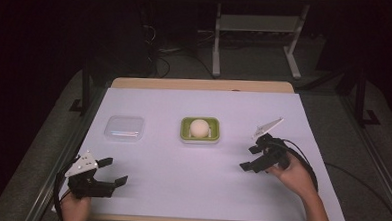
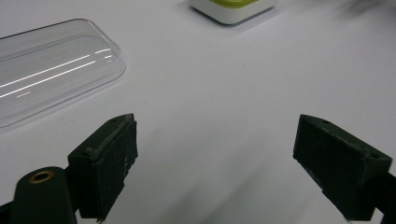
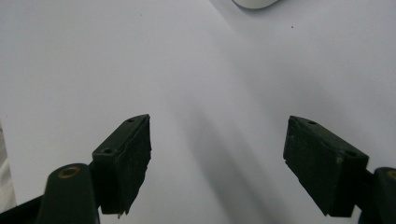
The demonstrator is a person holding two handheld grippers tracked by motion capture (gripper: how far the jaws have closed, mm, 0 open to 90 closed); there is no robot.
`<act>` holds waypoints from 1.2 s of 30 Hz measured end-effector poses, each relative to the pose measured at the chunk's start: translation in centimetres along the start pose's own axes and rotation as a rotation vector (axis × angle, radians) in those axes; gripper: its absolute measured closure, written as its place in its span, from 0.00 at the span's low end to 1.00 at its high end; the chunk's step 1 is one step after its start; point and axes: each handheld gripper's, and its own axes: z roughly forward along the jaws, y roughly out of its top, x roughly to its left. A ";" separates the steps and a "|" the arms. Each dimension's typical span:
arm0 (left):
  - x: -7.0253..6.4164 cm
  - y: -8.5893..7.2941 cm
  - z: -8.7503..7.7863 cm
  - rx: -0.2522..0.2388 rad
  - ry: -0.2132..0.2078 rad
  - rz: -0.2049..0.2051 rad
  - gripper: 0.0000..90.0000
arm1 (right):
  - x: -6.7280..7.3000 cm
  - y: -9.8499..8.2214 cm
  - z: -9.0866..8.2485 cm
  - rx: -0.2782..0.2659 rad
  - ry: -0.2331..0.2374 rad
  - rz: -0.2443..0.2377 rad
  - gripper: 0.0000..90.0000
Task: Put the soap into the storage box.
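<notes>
At the near left corner of the white-covered table [image 1: 201, 181], the left gripper [image 1: 112, 173] rests low with its jaws spread wide and nothing between them; its own view looks along the two black pads [image 2: 108, 163] toward a clear plastic lid [image 2: 51, 88] lying flat just ahead and to the side; in the high view that lid [image 1: 124, 128] sits well apart from the gripper, left of centre. In the middle stands a green soap dish [image 1: 199, 130] with a white rim, a pale round bar of soap [image 1: 199, 127] sitting in it; the dish's edge [image 2: 233, 8] shows at the top of the left gripper view. To the right, the right gripper [image 1: 249, 157] is held above the sheet by a hand [image 1: 294, 175], jaws likewise wide and empty, angled toward the dish but not near it; its view shows bare table between the pads [image 3: 128, 158].

The work appears to be at its start, lid and dish apart; the likely risks lie with the lid: thin, slick and flat on a smooth sheet, it could skid away from a closing jaw or flex and spring free; a squeeze on the dish rim could tip it and roll the soap out; two grippers meeting at the centre could collide.
</notes>
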 end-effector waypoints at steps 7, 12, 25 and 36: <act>-0.1 0.1 0.0 0.000 0.000 0.005 0.14 | 0.4 -1.1 -0.5 -0.007 -0.009 0.013 0.25; -0.2 0.1 0.1 -0.002 -0.004 -0.001 0.14 | 0.9 -2.1 -0.6 -0.005 -0.014 0.019 0.25; -0.3 0.1 0.0 0.003 -0.006 0.021 0.14 | 1.6 -4.9 -1.4 -0.012 -0.024 0.056 0.25; -0.2 0.0 0.2 0.007 -0.006 0.015 0.14 | 3.0 -7.2 -2.0 -0.051 -0.024 0.075 0.26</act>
